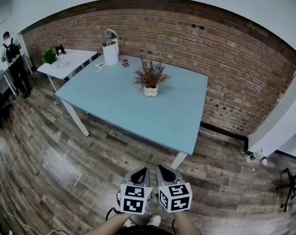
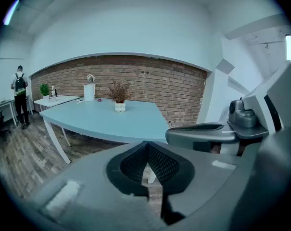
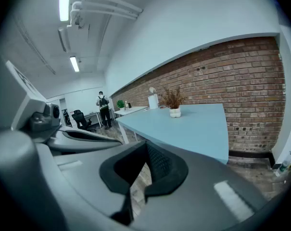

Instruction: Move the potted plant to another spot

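We are holding the left gripper (image 1: 139,175) and the right gripper (image 1: 166,173) side by side, low in front of us over the wooden floor (image 1: 50,165), both tilting somewhat downward; each is carrying its marker cube. In the left gripper view the left gripper's jaws are pressing together at their tips with nothing between them; in the right gripper view the right gripper's jaws are likewise clenching shut on nothing.

The potted plant (image 1: 150,80), a reddish-brown dried spray in a small white pot, is standing upright on the light blue table (image 1: 177,116), towards the far side of it and near the brick wall (image 1: 216,58); it is sitting well apart from both grippers, with the near edge of the table lying between us and it. A tall white container (image 1: 110,51) is standing at the table's far left corner; beyond it a white table (image 1: 72,61) is bearing a small green plant (image 1: 49,56). A person (image 1: 13,58) with a backpack is standing at the far left, facing away from us.
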A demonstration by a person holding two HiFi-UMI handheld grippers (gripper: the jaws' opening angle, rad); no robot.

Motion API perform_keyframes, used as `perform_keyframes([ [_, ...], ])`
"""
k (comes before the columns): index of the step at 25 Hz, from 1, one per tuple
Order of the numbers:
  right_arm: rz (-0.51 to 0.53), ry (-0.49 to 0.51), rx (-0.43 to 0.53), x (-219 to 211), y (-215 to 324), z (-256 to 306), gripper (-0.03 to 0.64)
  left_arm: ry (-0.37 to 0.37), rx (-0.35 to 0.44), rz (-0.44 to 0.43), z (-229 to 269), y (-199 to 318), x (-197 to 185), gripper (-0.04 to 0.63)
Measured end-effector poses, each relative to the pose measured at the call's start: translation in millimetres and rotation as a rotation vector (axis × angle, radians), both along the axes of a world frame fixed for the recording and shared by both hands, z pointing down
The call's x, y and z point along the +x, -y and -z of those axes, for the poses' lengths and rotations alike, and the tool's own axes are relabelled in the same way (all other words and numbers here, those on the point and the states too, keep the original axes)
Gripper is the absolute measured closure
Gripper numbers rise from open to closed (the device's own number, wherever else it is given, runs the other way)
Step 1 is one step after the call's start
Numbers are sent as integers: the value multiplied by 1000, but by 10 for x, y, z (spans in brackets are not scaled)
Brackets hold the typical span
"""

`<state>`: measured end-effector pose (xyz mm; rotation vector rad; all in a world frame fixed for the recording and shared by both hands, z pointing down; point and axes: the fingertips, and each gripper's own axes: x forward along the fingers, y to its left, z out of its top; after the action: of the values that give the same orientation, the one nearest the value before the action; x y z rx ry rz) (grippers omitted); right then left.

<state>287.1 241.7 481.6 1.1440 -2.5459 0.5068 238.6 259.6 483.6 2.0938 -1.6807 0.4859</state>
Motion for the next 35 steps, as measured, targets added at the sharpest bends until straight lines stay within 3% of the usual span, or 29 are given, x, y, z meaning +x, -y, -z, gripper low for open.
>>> perform_keyframes([
  [16,54,1,27,273,327,-56,611,1,-7,54,-47,280,227,598],
  [24,69,-30,42,67,628,-117,611,-13,2,76,-115,565,-11,598],
  [35,24,-68,41,-429,1332,-167,611,-42,2,44,-176,1289,-547,598],
])
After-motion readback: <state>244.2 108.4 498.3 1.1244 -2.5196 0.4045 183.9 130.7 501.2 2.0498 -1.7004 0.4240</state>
